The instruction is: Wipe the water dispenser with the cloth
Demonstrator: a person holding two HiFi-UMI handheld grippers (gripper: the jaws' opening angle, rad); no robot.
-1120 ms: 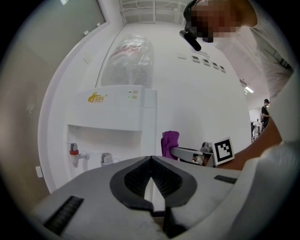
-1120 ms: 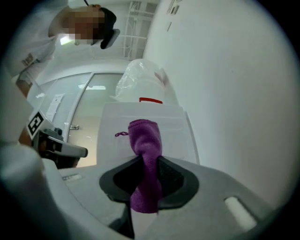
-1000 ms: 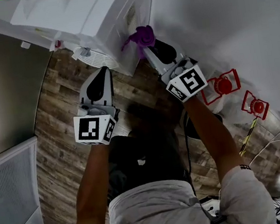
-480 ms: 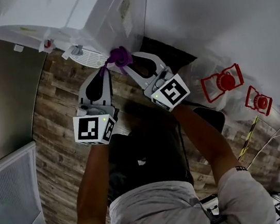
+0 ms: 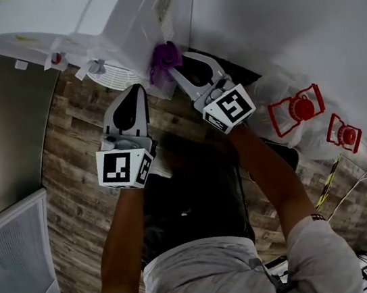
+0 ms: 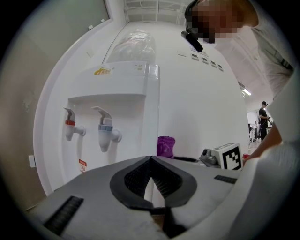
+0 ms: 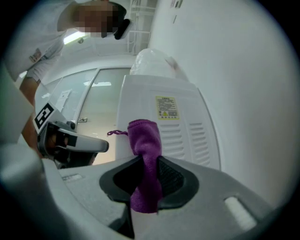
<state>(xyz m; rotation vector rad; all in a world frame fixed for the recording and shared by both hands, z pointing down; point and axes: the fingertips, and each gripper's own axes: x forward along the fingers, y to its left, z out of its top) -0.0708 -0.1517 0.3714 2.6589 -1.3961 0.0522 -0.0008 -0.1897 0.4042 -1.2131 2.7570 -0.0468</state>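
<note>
- Wood-plank floor (image 5: 70,166) and a plain white wall surround the white water dispenser (image 5: 130,20), which stands on the floor against that wall.
- On its front are a red tap (image 6: 70,129) and a blue tap (image 6: 105,131). Its side panel carries vent slots and a yellow label (image 7: 166,108).
- The right gripper (image 7: 149,161) is clamped on the purple cloth (image 7: 145,154). A folded wad stands up beyond the jaws and a short tail hangs below them.
- Seen from the head view, the cloth (image 5: 162,60) sits at the dispenser's side panel, near the front corner and low down. It looks to be touching the panel, though contact cannot be confirmed.
- The left gripper (image 6: 151,159) has its jaws drawn together at the tips with nothing between them. It hangs in front of the tap face, apart from the dispenser.
- Judged step: wiping the side panel, with the task apparently under way.
- The next move calls for keeping the wad pressed flat and drawing it along the panel in a steady stroke. The grip must stay firm so that the cloth does not slip out.
</note>
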